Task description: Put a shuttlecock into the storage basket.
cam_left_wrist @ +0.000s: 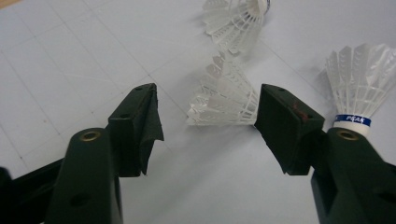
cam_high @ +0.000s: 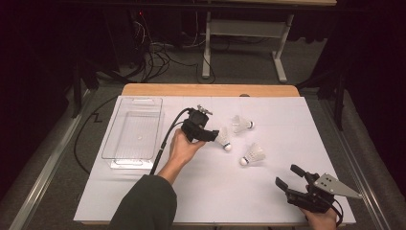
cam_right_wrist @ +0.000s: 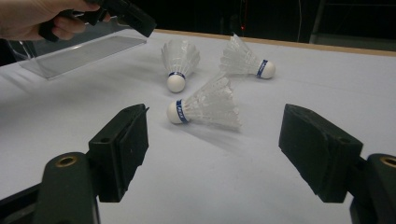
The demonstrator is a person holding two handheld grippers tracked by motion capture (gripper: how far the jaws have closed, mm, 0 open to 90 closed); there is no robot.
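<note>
Three white shuttlecocks lie on the white table sheet [cam_high: 201,191], right of the clear plastic bin [cam_high: 133,134].

The shuttlecock at the left gripper [cam_high: 224,139] lies on its side. In the high view its long axis runs diagonally, cork toward the near right, feather skirt toward the far left against the gripper's tips. In the left gripper view its skirt [cam_left_wrist: 224,95] sits between the jaws, the rim just beside or touching the right-hand jaw; contact cannot be confirmed.

The far shuttlecock [cam_high: 242,124] lies on its side, axis roughly across the table, cork to the right, skirt to the left.

The near shuttlecock [cam_high: 253,155] lies on its side, axis diagonal, cork toward the near left, skirt toward the far right. In the right gripper view it [cam_right_wrist: 205,106] lies ahead of the jaws, cork to the left of that view.

Left gripper [cam_high: 210,134]: held in the person's left hand [cam_high: 182,146], above the sheet near mid-table. Jaws stand wide apart. They grip nothing; the skirt lies in the gap, nearer one jaw.

Right gripper [cam_high: 290,176]: held at the near right corner of the sheet, well apart from the shuttlecocks. Jaws stand wide apart with nothing between them and touch nothing.

The bin sits at the sheet's left edge.
</note>
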